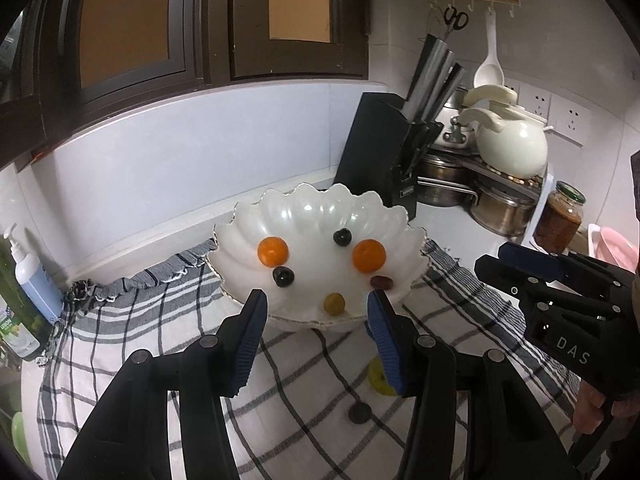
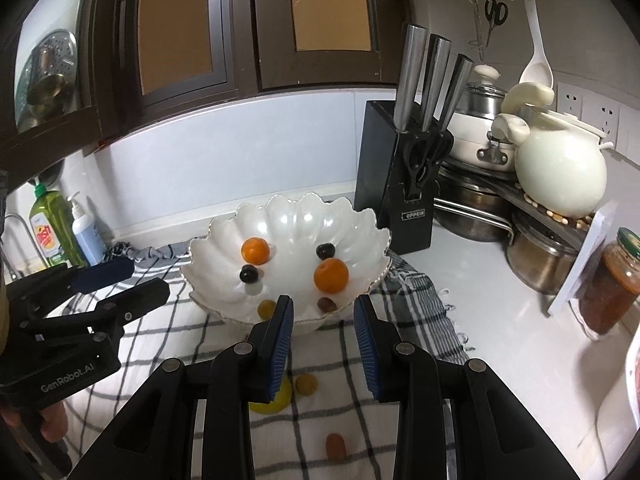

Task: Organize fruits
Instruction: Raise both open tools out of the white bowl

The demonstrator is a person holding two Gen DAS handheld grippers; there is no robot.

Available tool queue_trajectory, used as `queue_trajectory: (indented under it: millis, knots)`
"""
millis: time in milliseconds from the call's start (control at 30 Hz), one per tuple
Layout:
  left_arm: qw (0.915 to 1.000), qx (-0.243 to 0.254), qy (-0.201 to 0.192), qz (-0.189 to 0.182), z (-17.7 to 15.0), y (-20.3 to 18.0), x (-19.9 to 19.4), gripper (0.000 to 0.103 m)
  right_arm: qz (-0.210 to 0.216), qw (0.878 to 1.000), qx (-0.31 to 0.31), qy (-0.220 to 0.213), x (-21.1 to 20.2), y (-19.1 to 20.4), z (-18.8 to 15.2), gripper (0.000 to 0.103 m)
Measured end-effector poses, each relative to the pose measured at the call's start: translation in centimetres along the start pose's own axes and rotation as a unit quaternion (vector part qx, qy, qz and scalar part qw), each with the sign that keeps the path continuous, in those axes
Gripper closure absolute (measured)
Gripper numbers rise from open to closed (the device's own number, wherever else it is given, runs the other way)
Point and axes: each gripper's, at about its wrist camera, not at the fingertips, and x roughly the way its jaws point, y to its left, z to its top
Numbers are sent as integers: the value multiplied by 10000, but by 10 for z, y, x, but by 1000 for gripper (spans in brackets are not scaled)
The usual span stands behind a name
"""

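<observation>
A white scalloped bowl (image 1: 240, 232) (image 2: 216, 248) stands on a checked cloth. In it lie two orange fruits (image 1: 273, 252) (image 1: 369, 255), two dark grapes (image 1: 343, 237) (image 1: 283, 277), a green grape (image 1: 334, 304) and a reddish one (image 1: 381, 282). On the cloth in front lie a yellow fruit (image 2: 280, 400), a green grape (image 2: 307, 384) and a reddish grape (image 2: 335, 446). My left gripper (image 1: 316, 312) is open and empty just before the bowl. My right gripper (image 2: 323, 316) is open and empty, also near the bowl's front rim.
A black knife block (image 2: 404, 184) stands right of the bowl, with pots and a white kettle (image 2: 560, 172) behind it. A jar (image 2: 612, 288) sits at the right. Soap bottles (image 2: 52, 232) stand at the left by the wall.
</observation>
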Motion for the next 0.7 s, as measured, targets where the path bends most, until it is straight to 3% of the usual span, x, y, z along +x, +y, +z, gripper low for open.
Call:
queue_trajectory:
  millis: [700]
  knots:
    - [9989,255,354,-141,-39,-14,-4,51,16,9991,-36,420,-5,2,-39,70]
